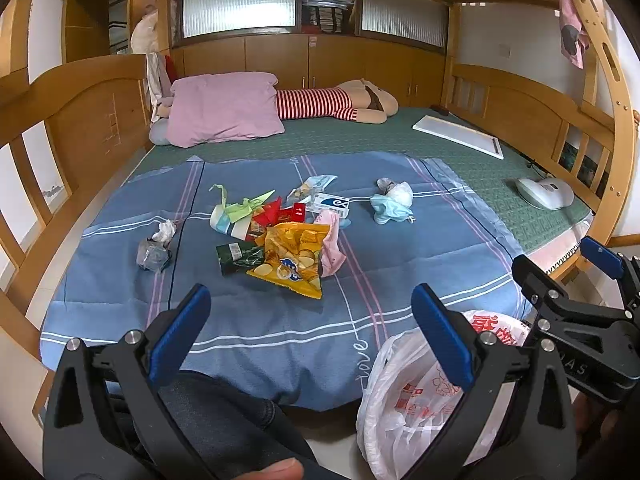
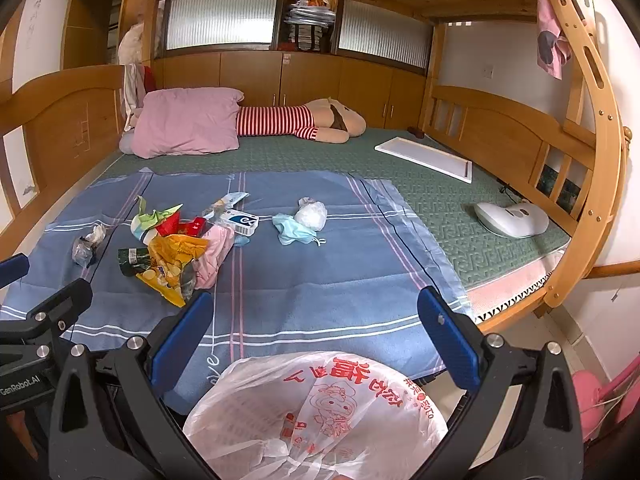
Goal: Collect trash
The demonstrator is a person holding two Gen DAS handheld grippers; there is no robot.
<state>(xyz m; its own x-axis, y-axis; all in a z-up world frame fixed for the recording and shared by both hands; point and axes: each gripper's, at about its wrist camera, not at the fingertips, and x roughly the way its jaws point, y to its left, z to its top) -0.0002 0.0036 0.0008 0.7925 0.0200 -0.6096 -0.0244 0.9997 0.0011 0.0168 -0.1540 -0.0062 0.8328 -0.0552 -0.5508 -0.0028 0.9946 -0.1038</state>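
Start of collect-trash run; nothing picked up yet, by the look of it.

Left hand-held gripper: jaws wide apart, empty, hovering over near edge of bed, aimed roughly at the trash pile. Right hand-held gripper: also wide open, empty, over near edge and directly above the plastic bag.

Bag: 1, white w/ red print, mouth up, sitting below bed's near edge, right of centre. Judged placed there so items can drop straight in.

Trash all on blue blanket, which covers near half of bed, prob. laid to keep litter off the green mat.
- Main pile, mid-blanket, left of centre: yellow chip bag on top; dark green wrapper, pink bag, red packets, green paper, white-blue box touching or overlapping. Exact count unclear, ~8.
- Left of pile, apart: 1 crumpled tissue + 1 grey wrapper.
- Right of pile, apart: 1 blue face mask + 1 white wad.

Non-trash at far edge: 1 pink pillow, 1 plush toy.
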